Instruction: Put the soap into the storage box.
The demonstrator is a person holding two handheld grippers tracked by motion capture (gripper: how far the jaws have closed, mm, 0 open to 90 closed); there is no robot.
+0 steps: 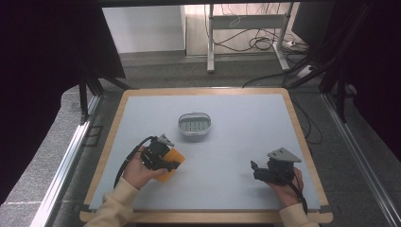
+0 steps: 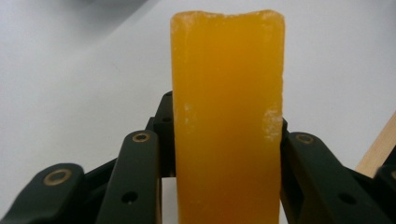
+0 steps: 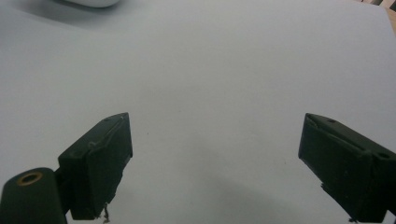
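Left gripper (image 1: 166, 161), low at the near-left of the table, is clamped on a translucent orange rectangular bar (image 2: 227, 116) that looks like soap or wax; in the left gripper view the two black jaws press its long flat sides and the bar stands out well past them. In the high view the bar (image 1: 174, 163) sits at the jaw tips, just above or at the tabletop; which, I cannot tell.

By its look the bar is probably stiff, fairly light and slick: its faces are smooth and glossy, with pale scuffed patches along one edge. The broad flat sides are the sensible place to hold it, low and square, since a skewed grip could let it slide out.

Right gripper (image 3: 215, 140) rests near the right edge with its jaws wide apart and nothing between them.

A pale grey-blue mat covers the wooden-rimmed table (image 1: 246, 142); a small white oval slotted dish (image 1: 194, 124) stands mid-table, well apart from both grippers. Beyond are grey floor, cables and dark curtains.
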